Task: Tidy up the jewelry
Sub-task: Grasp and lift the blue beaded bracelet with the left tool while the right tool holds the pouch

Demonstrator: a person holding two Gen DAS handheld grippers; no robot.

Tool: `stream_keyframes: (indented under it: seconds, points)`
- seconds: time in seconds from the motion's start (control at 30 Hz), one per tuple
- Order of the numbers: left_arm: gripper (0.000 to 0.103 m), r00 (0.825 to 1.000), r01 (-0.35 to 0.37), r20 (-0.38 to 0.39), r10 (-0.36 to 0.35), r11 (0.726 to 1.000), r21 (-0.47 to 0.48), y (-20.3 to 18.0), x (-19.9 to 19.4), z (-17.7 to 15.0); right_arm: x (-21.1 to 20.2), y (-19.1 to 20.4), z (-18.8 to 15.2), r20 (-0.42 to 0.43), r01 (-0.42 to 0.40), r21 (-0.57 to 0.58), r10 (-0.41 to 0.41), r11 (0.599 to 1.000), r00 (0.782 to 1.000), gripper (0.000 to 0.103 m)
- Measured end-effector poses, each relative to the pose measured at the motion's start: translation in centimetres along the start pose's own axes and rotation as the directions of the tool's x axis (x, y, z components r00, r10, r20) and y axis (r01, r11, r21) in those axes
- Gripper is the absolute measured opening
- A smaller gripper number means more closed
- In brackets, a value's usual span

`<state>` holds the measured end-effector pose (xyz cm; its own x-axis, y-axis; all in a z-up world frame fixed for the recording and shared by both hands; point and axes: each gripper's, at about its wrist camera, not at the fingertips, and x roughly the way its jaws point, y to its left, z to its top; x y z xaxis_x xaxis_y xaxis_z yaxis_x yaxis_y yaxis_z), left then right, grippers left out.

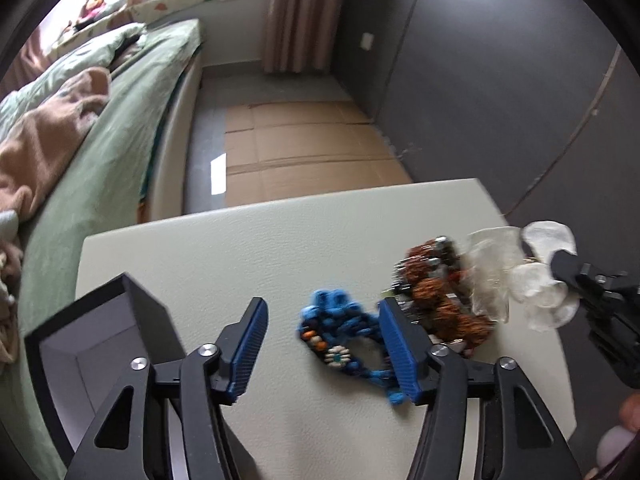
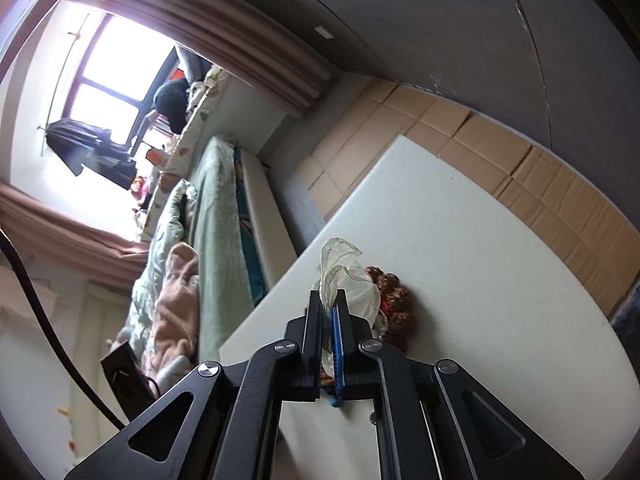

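Observation:
A blue beaded bracelet [image 1: 344, 336] lies on the pale table [image 1: 248, 248], just inside the right finger of my open left gripper [image 1: 322, 312]. A brown and orange beaded bracelet [image 1: 436, 300] lies to its right, partly inside a clear plastic bag [image 1: 500, 268]. My right gripper [image 1: 560, 268] holds that bag at the table's right edge. In the right wrist view my right gripper [image 2: 330, 300] is shut on the plastic bag [image 2: 340, 268], with the brown bracelet [image 2: 394, 300] beside it. An open black jewelry box [image 1: 92, 344] with a pale lining stands at the left.
A bed with green bedding [image 1: 100, 128] stands left of the table. Flattened cardboard [image 1: 304, 148] covers the floor beyond the table's far edge. A grey wall [image 1: 500, 80] runs along the right. A black cable [image 2: 44, 320] hangs at the left in the right wrist view.

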<state>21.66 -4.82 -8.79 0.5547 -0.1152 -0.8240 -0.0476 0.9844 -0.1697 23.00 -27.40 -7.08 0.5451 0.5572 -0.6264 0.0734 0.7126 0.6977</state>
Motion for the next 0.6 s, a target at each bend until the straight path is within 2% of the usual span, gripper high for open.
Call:
stream_keyframes:
  seconds: [0.1,0.2,0.33,0.47,0.57,0.6]
  points:
    - [0.059,0.999,0.040,0.010,-0.040,0.999,0.016,-0.6,-0.1,0.2,0.1,0.3,0.2,0.001,-0.002,-0.005,0.002,1.000,1.000,0.006]
    - [0.057,0.998,0.023,-0.054,-0.025,0.999,-0.035,0.2,1.5,0.0,0.3,0.2,0.2,-0.005,0.001,-0.003,-0.001,1.000,1.000,0.006]
    - [0.057,0.998,0.024,-0.062,-0.029,0.997,-0.080,1.1,1.4,0.1,0.5,0.0,0.2,-0.013,0.010,0.000,-0.010,1.000,1.000,0.006]
    - [0.057,0.994,-0.044,-0.106,0.035,0.995,-0.089,2.1,2.0,-0.2,0.5,-0.1,0.3,-0.018,0.011,0.008,-0.011,1.000,1.000,0.006]
    - [0.056,0.989,0.010,-0.142,-0.029,0.991,-0.133,2.4,2.9,-0.5,0.5,-0.1,0.2,-0.022,0.009,0.010,-0.009,1.000,1.000,0.006]
    - [0.050,0.992,-0.002,-0.126,-0.013,0.993,-0.116,2.1,2.7,-0.6,0.6,0.0,0.2,-0.023,0.008,0.010,-0.008,1.000,1.000,0.006]
